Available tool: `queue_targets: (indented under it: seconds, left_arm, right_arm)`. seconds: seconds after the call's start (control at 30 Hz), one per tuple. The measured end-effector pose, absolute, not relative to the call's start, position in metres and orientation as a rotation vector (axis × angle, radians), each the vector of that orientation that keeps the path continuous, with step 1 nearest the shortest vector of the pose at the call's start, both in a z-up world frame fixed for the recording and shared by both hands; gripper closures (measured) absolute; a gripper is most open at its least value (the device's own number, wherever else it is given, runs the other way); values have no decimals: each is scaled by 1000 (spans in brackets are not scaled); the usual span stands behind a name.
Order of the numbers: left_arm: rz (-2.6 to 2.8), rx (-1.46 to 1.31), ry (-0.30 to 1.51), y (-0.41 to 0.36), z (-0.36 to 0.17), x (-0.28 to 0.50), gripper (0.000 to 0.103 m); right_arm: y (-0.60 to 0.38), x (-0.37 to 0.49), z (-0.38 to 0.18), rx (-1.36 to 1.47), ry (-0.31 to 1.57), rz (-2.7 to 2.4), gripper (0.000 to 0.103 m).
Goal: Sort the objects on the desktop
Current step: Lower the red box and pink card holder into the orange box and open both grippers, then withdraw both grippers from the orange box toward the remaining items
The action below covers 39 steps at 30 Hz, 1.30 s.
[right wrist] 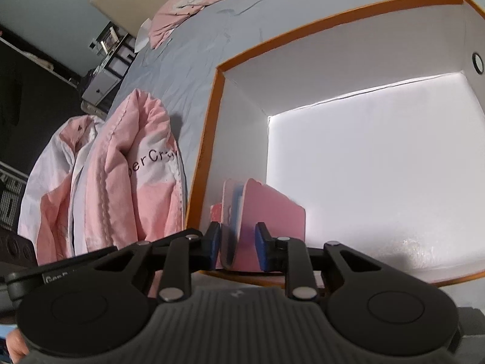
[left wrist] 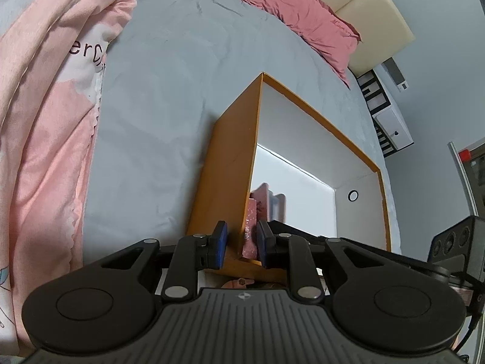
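Note:
An orange box with a white inside stands on the grey bed; it also shows in the right wrist view. Inside its near corner stand a pink speckled booklet and pink and blue notebooks. My left gripper straddles the box's near wall, one finger outside, one inside beside the speckled booklet, with a gap between the pads. My right gripper is closed around the pink notebooks at the box's near edge.
A pink and white quilt lies bunched on the bed left of the box; it also shows in the right wrist view. Pink pillows and a cream headboard are beyond. A bedside cabinet stands by the wall.

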State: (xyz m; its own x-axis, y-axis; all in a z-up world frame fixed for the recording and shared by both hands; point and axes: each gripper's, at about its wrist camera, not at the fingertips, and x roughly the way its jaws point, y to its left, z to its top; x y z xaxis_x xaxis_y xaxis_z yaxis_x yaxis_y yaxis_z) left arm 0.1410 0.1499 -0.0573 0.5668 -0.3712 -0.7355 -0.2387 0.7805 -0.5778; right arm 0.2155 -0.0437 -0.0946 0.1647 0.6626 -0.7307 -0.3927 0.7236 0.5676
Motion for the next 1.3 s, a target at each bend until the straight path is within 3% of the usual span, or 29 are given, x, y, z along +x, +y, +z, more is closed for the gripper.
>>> queue_targets:
  seconds: [0.37,0.97,1.3]
  left_arm:
    - [-76,-675,969,147,-58,135,80]
    - [-3,-500,926,130,-38,132,79]
    - [2,-263,787,91,6,98,79]
  right_arm:
    - [-45,217,-91,202,1195,801,80]
    - [-54,206,-77,88,1045,821,66]
    - [-105,166,-47,8,736,804,66]
